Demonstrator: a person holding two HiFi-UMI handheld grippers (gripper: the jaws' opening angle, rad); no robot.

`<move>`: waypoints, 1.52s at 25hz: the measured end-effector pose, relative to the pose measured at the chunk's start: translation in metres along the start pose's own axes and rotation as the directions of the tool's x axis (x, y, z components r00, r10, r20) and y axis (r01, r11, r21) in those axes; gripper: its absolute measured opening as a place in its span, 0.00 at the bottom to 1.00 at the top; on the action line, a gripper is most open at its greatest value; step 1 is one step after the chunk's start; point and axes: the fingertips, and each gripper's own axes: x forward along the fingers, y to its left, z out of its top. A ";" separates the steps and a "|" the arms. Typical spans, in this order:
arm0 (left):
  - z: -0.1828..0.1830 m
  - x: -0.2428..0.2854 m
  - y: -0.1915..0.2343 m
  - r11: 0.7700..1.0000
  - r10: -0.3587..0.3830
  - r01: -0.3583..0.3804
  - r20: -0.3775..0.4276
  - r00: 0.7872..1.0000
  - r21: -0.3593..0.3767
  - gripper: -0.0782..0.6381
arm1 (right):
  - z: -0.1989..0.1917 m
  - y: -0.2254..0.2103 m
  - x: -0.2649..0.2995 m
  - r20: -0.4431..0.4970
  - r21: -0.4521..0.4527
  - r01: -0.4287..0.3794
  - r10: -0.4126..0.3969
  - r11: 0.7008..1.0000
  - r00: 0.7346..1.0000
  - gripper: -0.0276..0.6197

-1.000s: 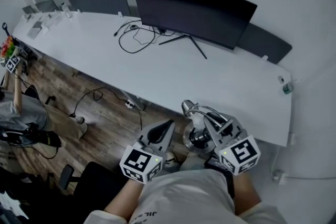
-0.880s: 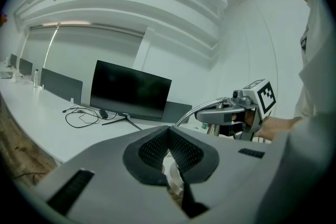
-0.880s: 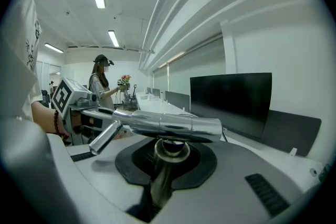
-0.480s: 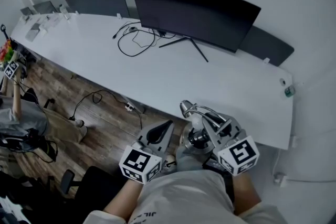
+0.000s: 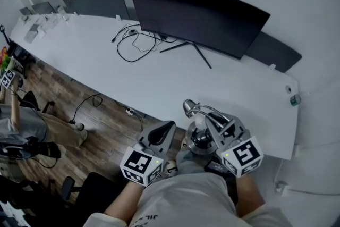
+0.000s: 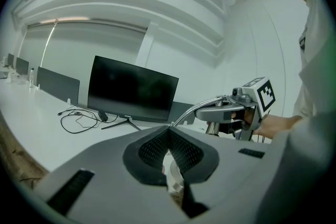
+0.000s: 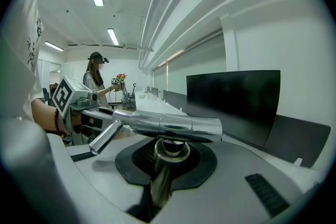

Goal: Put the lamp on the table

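Note:
A chrome desk lamp [image 5: 197, 117] with a round base and a bent arm hangs in the air just short of the near edge of the long white table [image 5: 95, 56]. My right gripper [image 5: 211, 124] is shut on its upright stem [image 7: 160, 173], and the tube-shaped head [image 7: 168, 124] lies across in front of the jaws. To its left, my left gripper [image 5: 165, 128] is shut with nothing in it. The left gripper view shows that gripper's dark pads [image 6: 170, 150] meeting at the tip. It also shows the lamp [image 6: 212, 107] out to the right.
A wide black monitor [image 5: 197, 13] stands at the back of the table with loose black cables [image 5: 135, 42] to its left. Dark divider panels [image 5: 95, 5] line the far edge. A small green item [image 5: 294, 99] sits at the right end. Wooden floor, a floor cable [image 5: 90, 101] and another person [image 5: 16, 119] lie left.
Both grippers and the lamp have crept slightly forward toward the table's near edge. The grip on the stem is unchanged.

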 end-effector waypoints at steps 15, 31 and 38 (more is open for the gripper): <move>0.037 0.075 0.034 0.999 0.044 -0.044 0.008 0.999 -0.001 0.11 | 0.015 -0.077 0.046 0.000 -0.007 -0.034 0.034 0.999 0.999 0.12; 0.046 0.115 0.052 0.994 0.105 -0.105 0.006 0.994 0.006 0.11 | 0.010 -0.121 0.072 -0.032 -0.030 -0.058 0.057 0.998 0.998 0.12; 0.050 0.120 0.063 0.996 0.093 -0.093 -0.004 0.996 -0.008 0.11 | 0.016 -0.125 0.082 -0.033 -0.019 -0.046 0.045 0.999 0.998 0.12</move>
